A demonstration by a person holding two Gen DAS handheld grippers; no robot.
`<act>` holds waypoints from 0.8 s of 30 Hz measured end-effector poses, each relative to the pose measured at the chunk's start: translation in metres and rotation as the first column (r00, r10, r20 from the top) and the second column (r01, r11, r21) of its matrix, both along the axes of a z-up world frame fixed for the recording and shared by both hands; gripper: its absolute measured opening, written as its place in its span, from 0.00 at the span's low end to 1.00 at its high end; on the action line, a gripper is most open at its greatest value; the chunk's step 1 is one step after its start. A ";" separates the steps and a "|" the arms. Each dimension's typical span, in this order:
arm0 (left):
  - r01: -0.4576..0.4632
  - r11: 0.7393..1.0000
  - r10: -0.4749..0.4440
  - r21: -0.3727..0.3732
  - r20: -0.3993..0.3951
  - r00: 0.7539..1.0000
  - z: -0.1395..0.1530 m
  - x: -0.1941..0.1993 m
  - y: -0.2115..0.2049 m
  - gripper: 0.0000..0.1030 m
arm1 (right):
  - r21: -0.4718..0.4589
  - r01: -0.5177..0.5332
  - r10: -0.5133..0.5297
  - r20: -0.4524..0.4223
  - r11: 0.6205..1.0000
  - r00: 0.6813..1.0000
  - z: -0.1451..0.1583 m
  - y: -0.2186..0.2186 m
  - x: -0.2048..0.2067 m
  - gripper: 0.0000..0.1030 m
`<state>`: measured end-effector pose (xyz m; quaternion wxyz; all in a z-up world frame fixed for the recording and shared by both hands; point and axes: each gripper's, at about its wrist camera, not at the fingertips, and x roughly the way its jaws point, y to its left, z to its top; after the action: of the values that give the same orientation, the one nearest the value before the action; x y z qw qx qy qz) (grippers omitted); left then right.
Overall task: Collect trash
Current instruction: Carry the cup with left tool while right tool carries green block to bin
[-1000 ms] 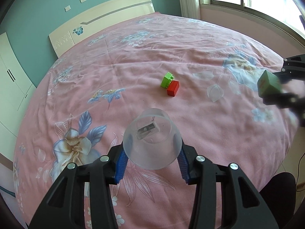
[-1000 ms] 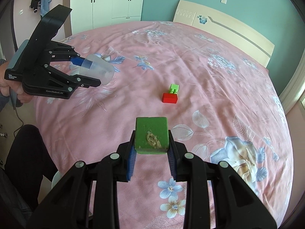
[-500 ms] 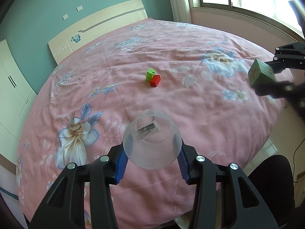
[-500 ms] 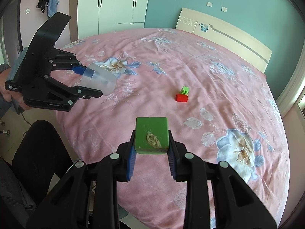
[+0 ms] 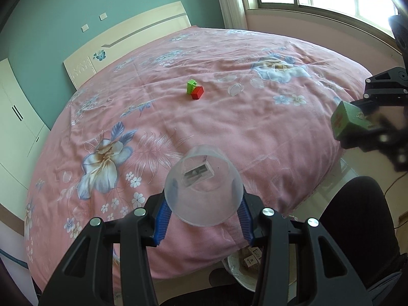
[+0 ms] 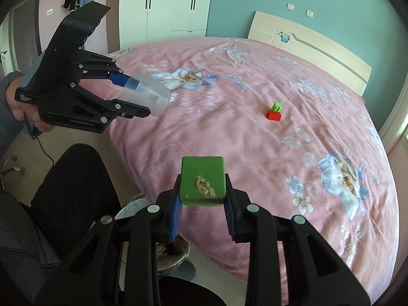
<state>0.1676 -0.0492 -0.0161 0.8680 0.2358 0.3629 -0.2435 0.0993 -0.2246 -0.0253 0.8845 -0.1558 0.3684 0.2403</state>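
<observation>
**Grippers pulled back over the bin, both loaded**

Retreat from the bed [image 5: 255,132] is the change I log: compared with a second ago, both wrist views now sit past the mattress edge, and the waste bin [image 6: 142,205] has come into sight on the floor below, by my knees. A second ago only bedspread filled the lower frame. I read this as the carry step nearly over; the drop comes next.

Left gripper [image 5: 202,210]: fingers closed against the wall of a clear plastic cup [image 5: 202,186], mouth towards the camera, base pointing out over the bed. Grip looks the same as in the earlier frames. In the right wrist view the cup [image 6: 145,94] lies roughly horizontal in the tongs.

Right gripper [image 6: 202,199]: blue pads clamped on both sides of a green block [image 6: 202,181] with a pale torn patch on its near face. It hangs over the bed's edge, not yet above the bin.

Containers:
- Cup: a small rectangular item, label or scrap, shows at its base; I cannot tell whether it lies inside or is stuck underneath.
- Bin: lined, with paper-like scraps and brownish bits visible; mostly hidden behind the gripper bodies.

Left on the bed, well apart from both grippers: a light green brick [image 5: 191,86] touching a red brick [image 5: 197,93]. Judgement: one more trip is needed for those.
</observation>
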 end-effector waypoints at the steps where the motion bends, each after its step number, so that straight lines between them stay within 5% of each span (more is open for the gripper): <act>1: 0.006 1.000 -0.006 -0.001 -0.004 1.000 -0.002 -0.003 0.001 0.47 | 0.004 -0.007 0.007 -0.005 1.000 1.000 -0.003 0.003 -0.005 0.30; 24: 0.035 0.999 -0.033 0.006 -0.174 0.984 -0.098 -0.061 0.017 0.47 | 0.053 -0.042 0.051 -0.179 0.998 0.983 -0.097 0.043 -0.046 0.30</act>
<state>0.1065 -0.0326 -0.1139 0.8277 0.2239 0.4341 -0.2763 0.0536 -0.1815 -0.1220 0.8451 -0.1204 0.4373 0.2829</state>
